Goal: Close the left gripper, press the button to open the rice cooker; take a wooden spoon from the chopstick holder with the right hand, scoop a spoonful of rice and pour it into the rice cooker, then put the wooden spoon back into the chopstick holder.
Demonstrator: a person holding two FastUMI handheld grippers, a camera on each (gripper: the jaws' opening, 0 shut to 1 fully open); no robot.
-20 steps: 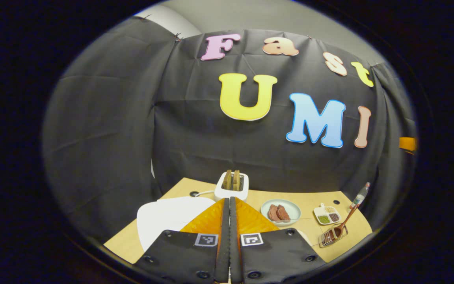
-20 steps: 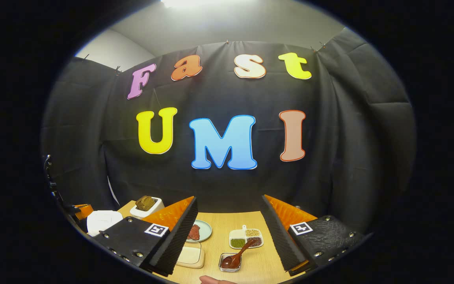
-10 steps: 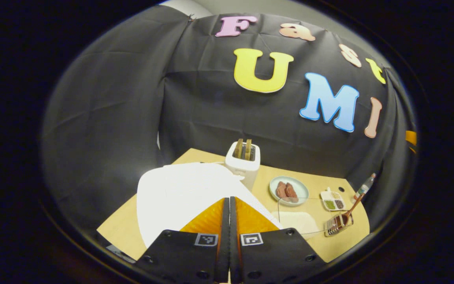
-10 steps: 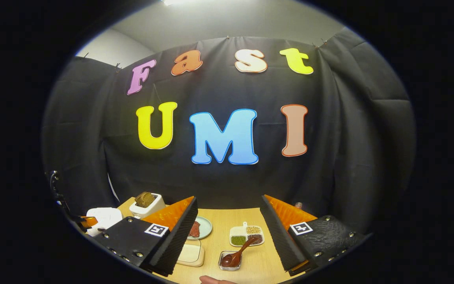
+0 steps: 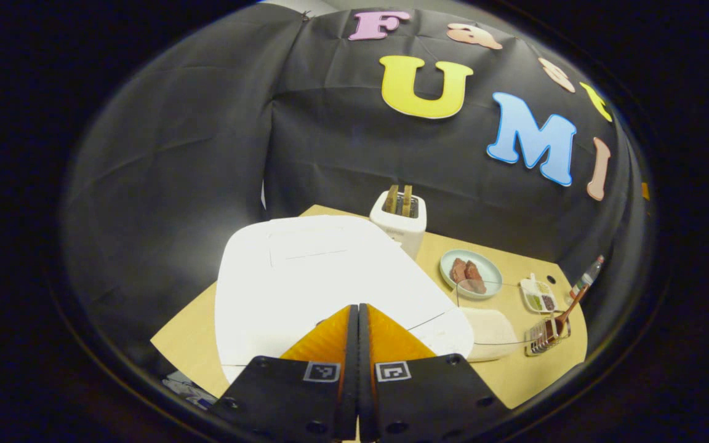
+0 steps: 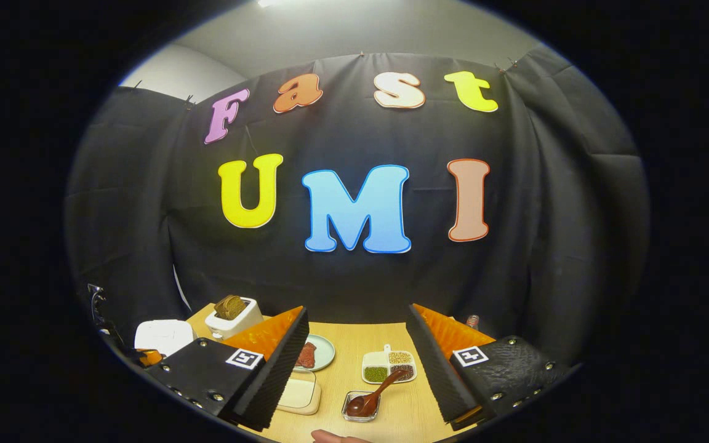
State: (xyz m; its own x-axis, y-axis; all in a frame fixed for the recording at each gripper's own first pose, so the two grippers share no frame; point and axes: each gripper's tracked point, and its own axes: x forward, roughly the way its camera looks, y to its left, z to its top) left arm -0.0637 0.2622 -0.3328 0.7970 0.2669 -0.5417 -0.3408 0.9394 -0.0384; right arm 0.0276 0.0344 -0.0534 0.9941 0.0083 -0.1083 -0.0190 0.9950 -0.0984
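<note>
— Rice cooker [image 5: 305, 271], first and largest item: where does it stand?
— White, lid down, on the left part of the desk [image 5: 194, 335]. In the left gripper view the left tongs [image 5: 357, 311] hang just over its near edge, fingers pressed together with nothing between them. Contact with the cooker cannot be told. In the right gripper view the cooker [image 6: 162, 335] shows small at far left.

— Next in size?
— Toaster [image 5: 399, 218], white, two brown slices upright in its slots, just behind the cooker by the booth wall. Then a clear box of rice [image 5: 490, 332], right of the cooker's front corner; in the right gripper view it lies partly behind a finger of the right tongs [image 6: 357, 363].

— State of the right tongs?
— Fingers wide apart, empty, above the near desk edge.

— Smaller items?
— Round plate [image 5: 471, 274] with two reddish pieces, behind the rice box. Divided dish [image 6: 388, 367] with green, tan and dark grains, right of the plate. Chopstick holder [image 6: 360, 407], a small clear container near the front, with the wooden spoon [image 6: 374, 394] in it, bowl down, handle leaning up to the right. Small bottle [image 5: 585, 283] at the far right edge.
</note>
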